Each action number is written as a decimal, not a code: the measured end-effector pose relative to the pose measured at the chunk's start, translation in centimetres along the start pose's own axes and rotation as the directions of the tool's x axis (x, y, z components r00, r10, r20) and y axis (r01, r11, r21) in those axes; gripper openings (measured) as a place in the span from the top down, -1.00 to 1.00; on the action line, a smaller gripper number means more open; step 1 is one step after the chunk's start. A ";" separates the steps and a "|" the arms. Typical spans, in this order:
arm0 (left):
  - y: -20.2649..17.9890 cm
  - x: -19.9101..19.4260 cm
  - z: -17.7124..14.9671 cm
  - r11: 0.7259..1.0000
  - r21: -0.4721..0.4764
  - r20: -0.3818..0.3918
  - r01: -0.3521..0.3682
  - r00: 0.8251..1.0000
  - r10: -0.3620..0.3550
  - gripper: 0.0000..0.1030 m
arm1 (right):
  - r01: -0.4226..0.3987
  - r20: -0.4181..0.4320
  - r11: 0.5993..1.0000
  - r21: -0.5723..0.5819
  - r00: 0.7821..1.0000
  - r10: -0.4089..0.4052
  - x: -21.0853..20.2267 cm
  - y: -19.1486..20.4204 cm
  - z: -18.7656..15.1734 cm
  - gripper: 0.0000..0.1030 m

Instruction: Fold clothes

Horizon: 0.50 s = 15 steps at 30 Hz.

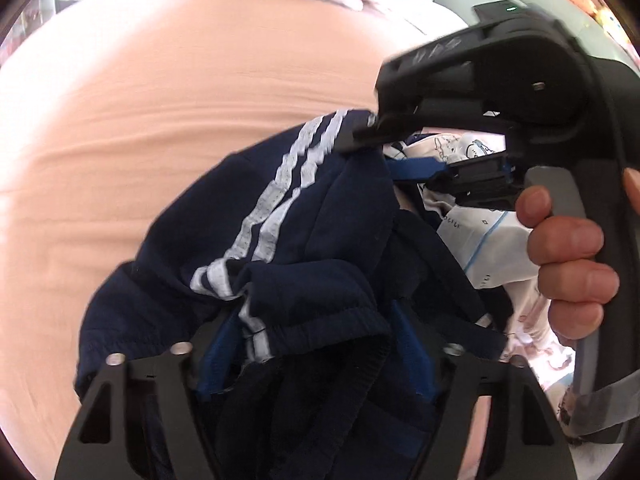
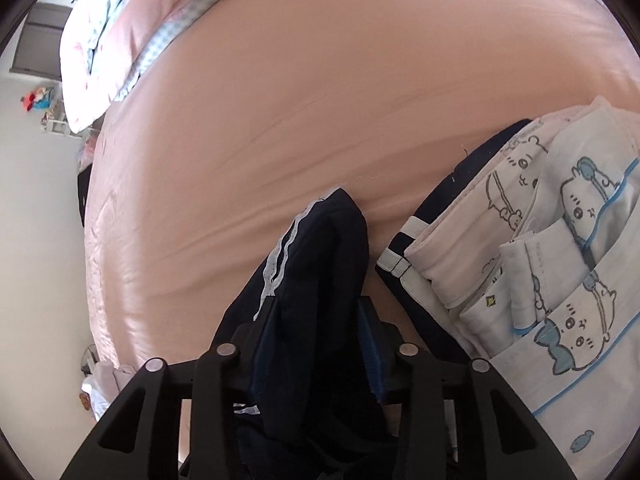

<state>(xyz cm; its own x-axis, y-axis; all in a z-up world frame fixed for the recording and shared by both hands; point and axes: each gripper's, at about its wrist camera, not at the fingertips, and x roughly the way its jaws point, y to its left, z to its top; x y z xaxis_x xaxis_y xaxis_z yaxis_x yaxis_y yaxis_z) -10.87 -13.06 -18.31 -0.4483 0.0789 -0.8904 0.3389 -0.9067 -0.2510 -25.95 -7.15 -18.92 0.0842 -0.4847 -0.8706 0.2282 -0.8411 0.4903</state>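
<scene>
Navy garment (image 1: pixel 320 240) gathered in a thick bunch between the fingers of the left gripper (image 1: pixel 312 356), cloth filling the gap from one blue pad to the other, so read as a pinch on the elastic hem. Second hold by the right gripper (image 2: pixel 316 336), narrowly set and clamped on a fold of the same cloth, which rises straight ahead of its fingertips. Right gripper itself visible ahead and to the right of the left one, carried by a hand (image 1: pixel 568 260) wrapped around its grey handle.

Two separate holds probably meant to keep one edge taut between them, letting the rest hang free and straighten before being laid down (a judgement from the pose, not a thing observed). Both tools pointed steeply down at the pink bedsheet (image 1: pixel 160 120), the likely folding surface.

Garment dark navy, thin and limp, with a pair of white stripes (image 1: pixel 280 184) running along one side and a ribbed, gathered band near the left fingers; crumpled, not yet folded. Stack of folded printed clothes (image 2: pixel 560 240) just to the right of the right gripper, apparently finished pieces kept clear of the work. Patterned quilt (image 2: pixel 104 40) far ahead and to the left
</scene>
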 end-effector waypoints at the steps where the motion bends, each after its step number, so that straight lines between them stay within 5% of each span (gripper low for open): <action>1: -0.2 -0.1 -0.1 1.000 0.020 0.014 -0.016 1.000 0.015 -0.10 | 0.009 -0.001 1.000 0.003 1.000 -0.009 0.3 0.0 0.0 0.48; 7: 0.5 -0.6 -0.3 0.997 0.050 0.032 -0.064 0.998 0.063 0.54 | 0.031 0.017 0.999 -0.024 0.999 -0.030 1.2 1.1 -0.4 0.74; 15: 2.8 -2.3 0.9 0.998 0.031 0.081 -0.063 0.995 0.061 0.71 | 0.011 0.063 0.998 -0.055 0.998 -0.008 0.9 2.9 -0.9 0.76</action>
<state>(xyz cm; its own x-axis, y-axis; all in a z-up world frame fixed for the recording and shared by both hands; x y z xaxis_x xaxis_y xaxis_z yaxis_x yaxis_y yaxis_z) -9.58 -16.14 -16.61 -0.4928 -0.0102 -0.8701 0.3410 -0.9222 -0.1824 -24.35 -9.81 -18.35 0.0208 -0.4922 -0.8702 0.2822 -0.8322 0.4774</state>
